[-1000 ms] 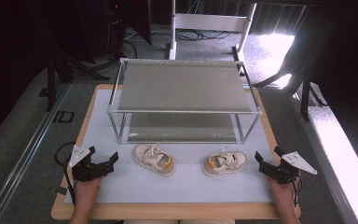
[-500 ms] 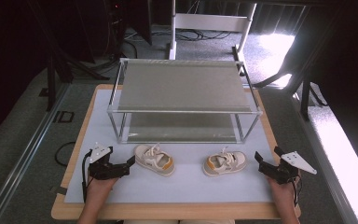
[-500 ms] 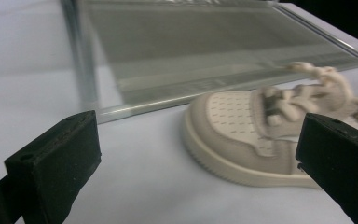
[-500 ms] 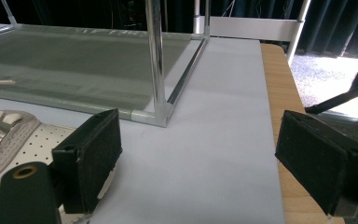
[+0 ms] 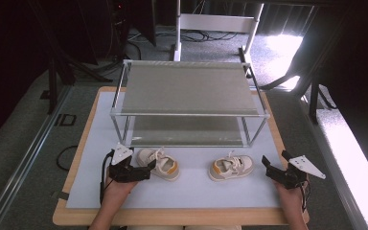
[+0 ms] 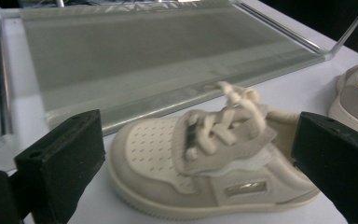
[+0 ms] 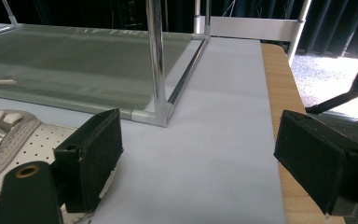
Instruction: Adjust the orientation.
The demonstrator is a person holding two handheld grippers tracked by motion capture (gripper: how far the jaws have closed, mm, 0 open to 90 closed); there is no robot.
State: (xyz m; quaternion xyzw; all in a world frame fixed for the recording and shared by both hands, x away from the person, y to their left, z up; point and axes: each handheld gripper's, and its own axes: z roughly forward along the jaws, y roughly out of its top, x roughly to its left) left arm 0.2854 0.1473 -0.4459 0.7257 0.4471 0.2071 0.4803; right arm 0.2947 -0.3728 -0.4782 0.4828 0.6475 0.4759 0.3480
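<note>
Left gripper (image 5: 146, 168), jaws spread wide, straddling the heel end of the left cream lace-up child's shoe (image 5: 159, 163) on the white mat of the wooden desk (image 5: 172, 218); neither jaw touches it in the left gripper view. Right gripper (image 5: 267, 166), jaws likewise apart and holding nothing, lies just beside the right cream shoe with orange heel (image 5: 231, 167). Both shoes sit before the two-tier metal-framed shelf rack (image 5: 188, 91).

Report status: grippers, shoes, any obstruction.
Left gripper open, jaws straddling left shoe. Right gripper open beside right shoe. Rack behind, nothing blocking.
</note>
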